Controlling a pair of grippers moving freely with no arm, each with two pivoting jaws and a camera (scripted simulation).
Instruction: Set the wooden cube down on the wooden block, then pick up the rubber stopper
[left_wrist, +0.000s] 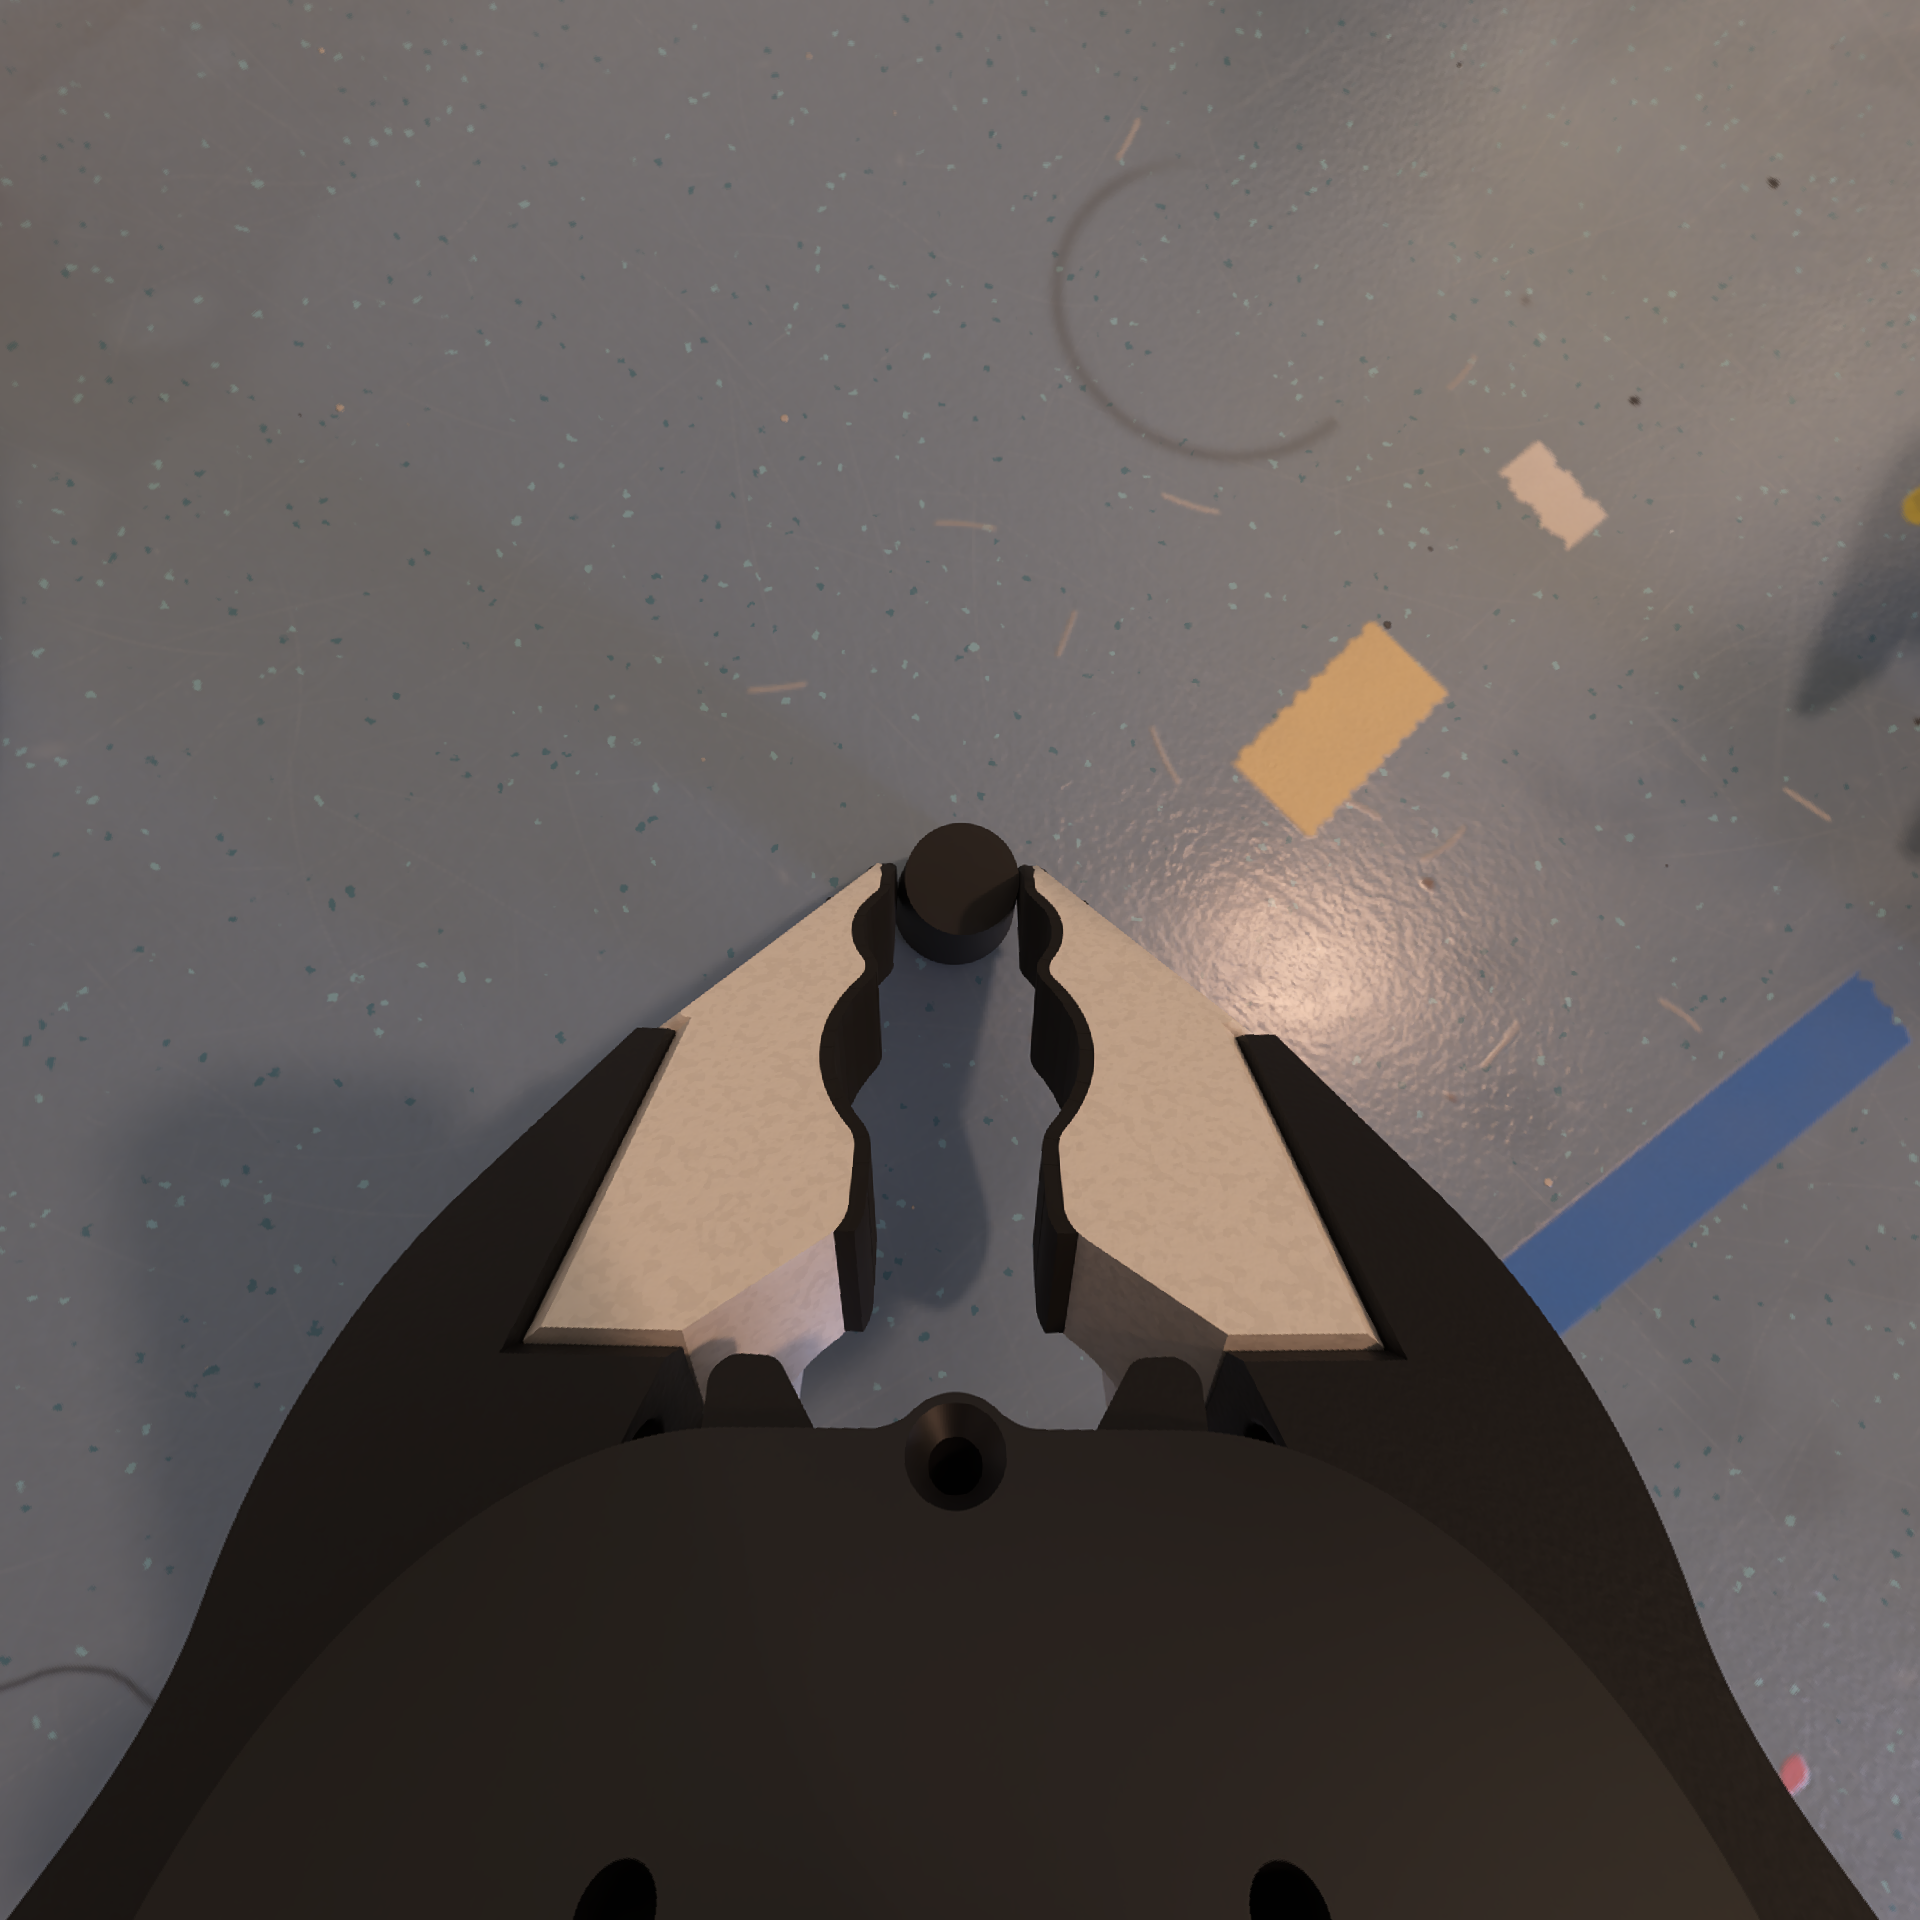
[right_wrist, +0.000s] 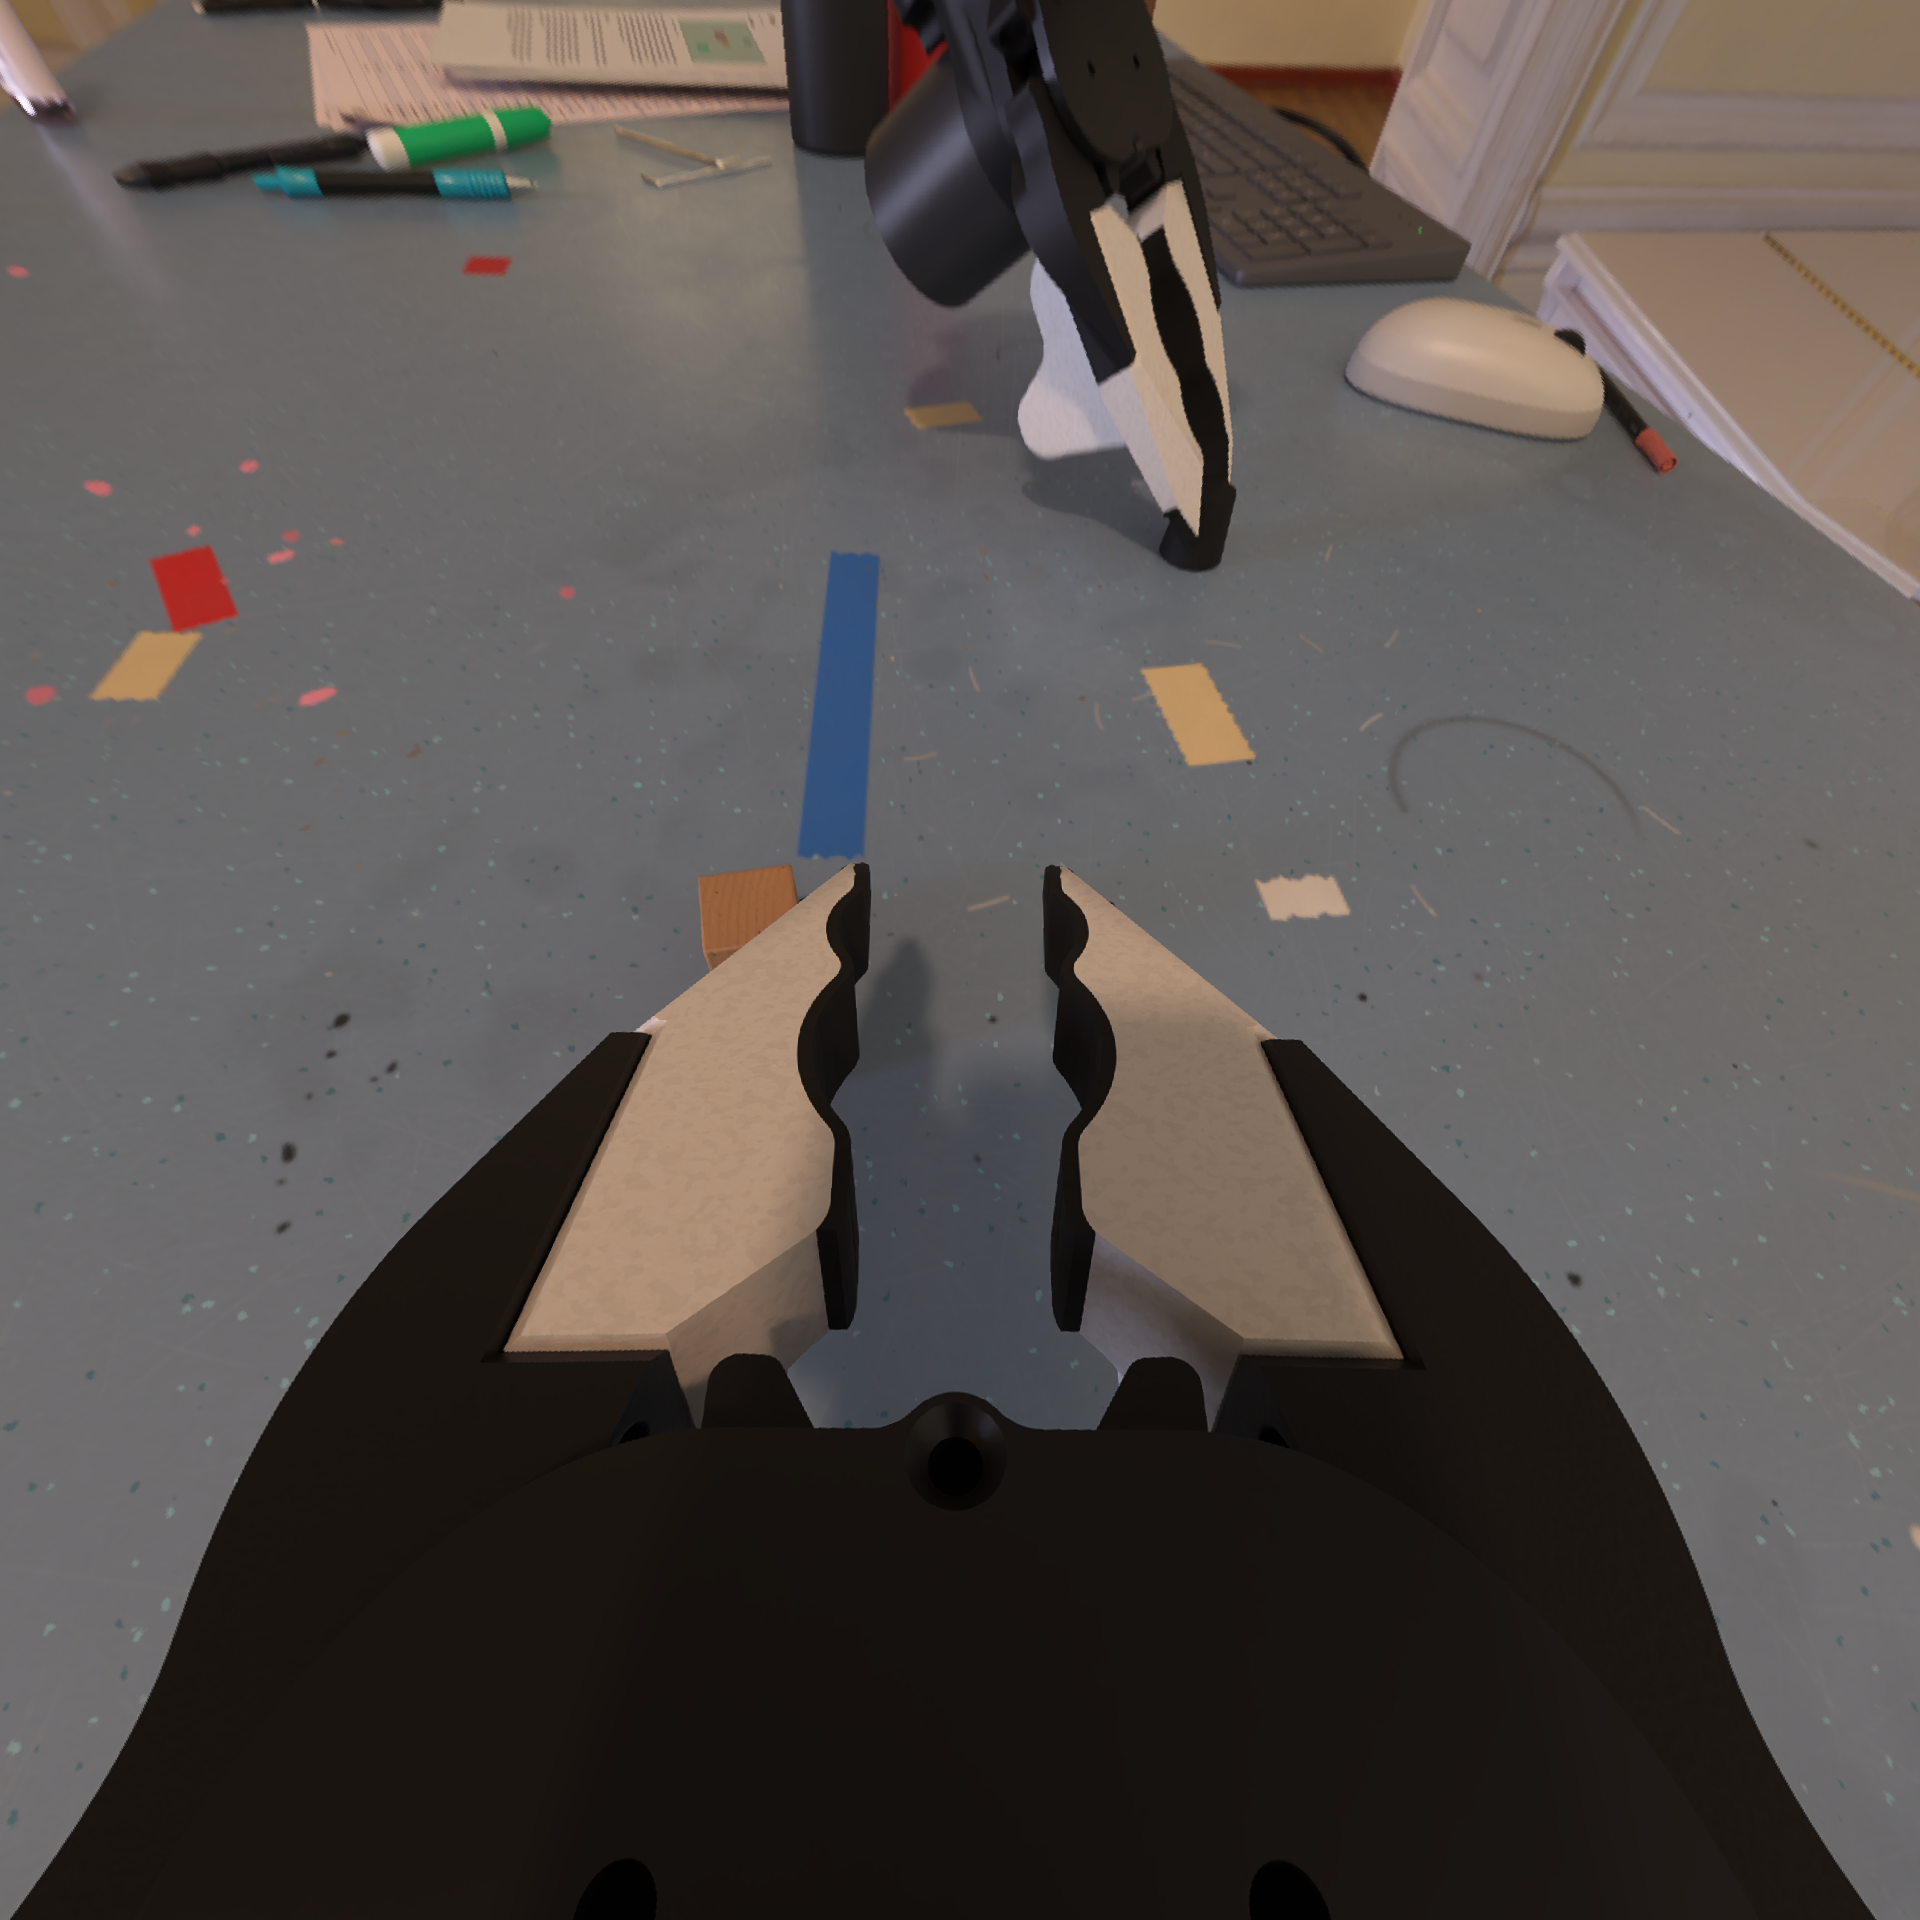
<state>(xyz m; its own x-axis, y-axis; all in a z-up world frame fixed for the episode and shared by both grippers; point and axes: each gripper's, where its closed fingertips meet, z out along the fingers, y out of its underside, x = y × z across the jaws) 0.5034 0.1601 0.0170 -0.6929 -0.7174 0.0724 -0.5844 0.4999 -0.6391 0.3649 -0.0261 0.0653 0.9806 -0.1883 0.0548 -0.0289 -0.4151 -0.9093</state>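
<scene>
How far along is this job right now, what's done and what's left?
Done: cannot confirm the stacking; only a wooden piece shows behind the open, empty right gripper. In hand: the left gripper is shut on the rubber stopper, near the table. Left: lifting the stopper clear.

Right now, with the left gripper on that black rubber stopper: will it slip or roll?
Rubber stopper looks matte, so likely grippy against the left gripper pads. It's a short, round cylinder pinched only at the fingertips; it might twist out. If dropped on its side it would probably roll.
</scene>
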